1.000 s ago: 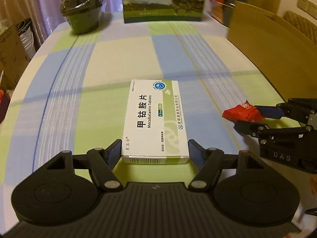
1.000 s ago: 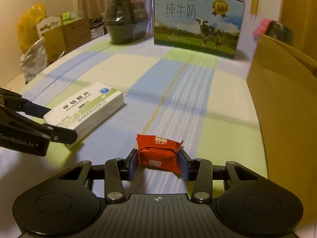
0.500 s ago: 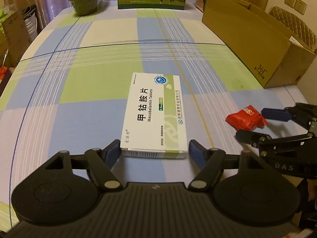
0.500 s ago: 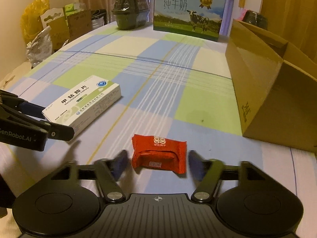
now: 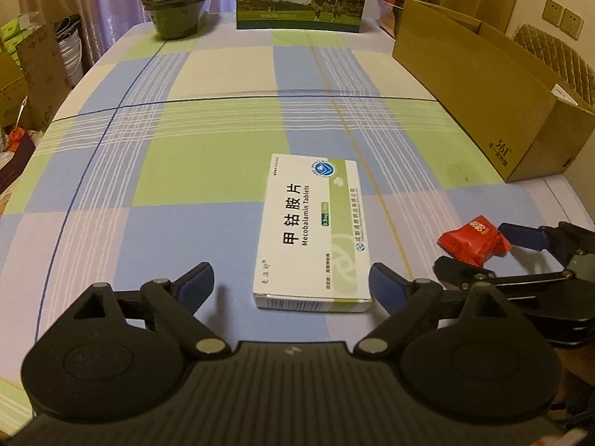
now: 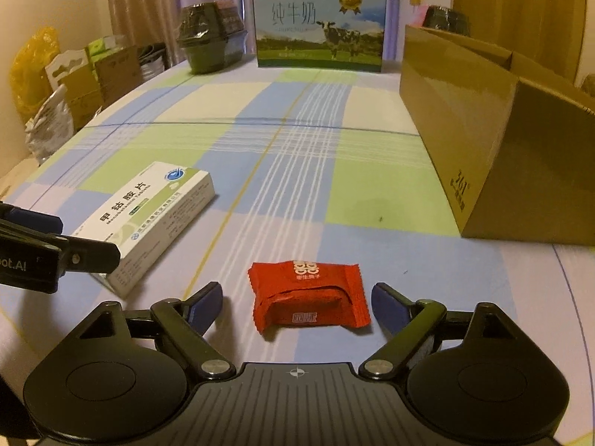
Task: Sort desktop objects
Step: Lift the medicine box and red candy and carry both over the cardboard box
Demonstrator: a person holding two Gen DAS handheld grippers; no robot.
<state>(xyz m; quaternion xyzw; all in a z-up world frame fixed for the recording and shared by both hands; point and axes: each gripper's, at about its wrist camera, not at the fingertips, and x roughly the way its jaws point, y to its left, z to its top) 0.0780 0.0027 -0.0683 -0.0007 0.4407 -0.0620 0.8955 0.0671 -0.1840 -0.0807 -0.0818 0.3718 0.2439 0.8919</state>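
One white-green medicine box (image 5: 314, 232), one red candy packet (image 6: 308, 294), both flat on checked bench (image 5: 208, 156). Box low centre in left view, reads "Mecobalamin Tablets". Packet low centre in right view. Left hand-held gripper (image 5: 292, 287) wide open now, fingers apart from box; a second ago closer to box sides. Right hand-held gripper (image 6: 296, 303) open too; earlier squeezed packet. One cardboard box (image 6: 483, 141) right, "361°". One milk carton (image 6: 319, 26) top, cow picture.

Flat white-and-green cardboard tablet box (image 5: 313, 234), closed, on checked tablecloth; sealed red foil snack packet (image 6: 308, 295) lying well apart, rightward.
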